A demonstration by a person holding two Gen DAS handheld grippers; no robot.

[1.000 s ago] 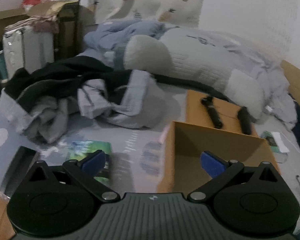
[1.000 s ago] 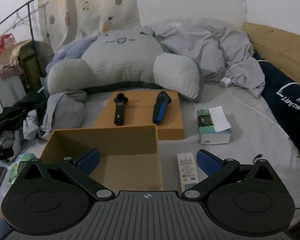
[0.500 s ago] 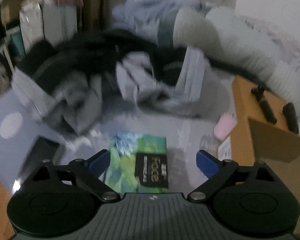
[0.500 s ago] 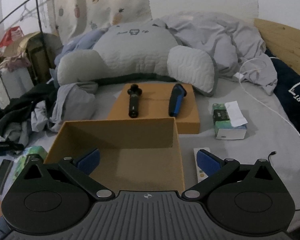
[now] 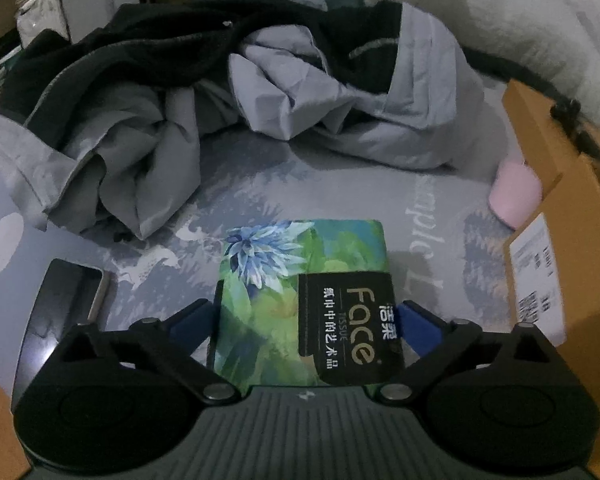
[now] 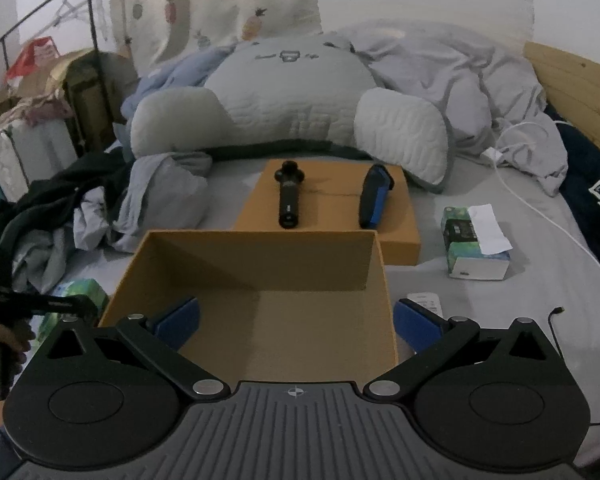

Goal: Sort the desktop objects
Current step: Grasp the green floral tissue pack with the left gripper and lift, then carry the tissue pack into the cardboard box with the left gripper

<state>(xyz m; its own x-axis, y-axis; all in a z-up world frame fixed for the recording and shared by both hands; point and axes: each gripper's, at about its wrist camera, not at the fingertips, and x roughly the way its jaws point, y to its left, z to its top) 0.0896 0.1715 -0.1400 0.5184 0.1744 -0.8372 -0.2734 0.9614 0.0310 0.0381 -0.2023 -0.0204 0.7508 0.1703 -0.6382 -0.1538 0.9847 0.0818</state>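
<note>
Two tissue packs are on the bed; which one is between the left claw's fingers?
The sealed green floral "Face" tissue pack, lying flat between the open left claw. The other pack, right of the orange box lid, has a white tissue sticking out.

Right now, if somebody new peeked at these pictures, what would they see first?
Probably the green flowery tissue pack lying on the bed, right between the open blue fingers of the left gripper. In the right wrist view, the big empty cardboard box sits straight ahead of the open right gripper, and beyond it two handheld gadgets, one black and one blue, lie side by side on its flat lid.
</note>
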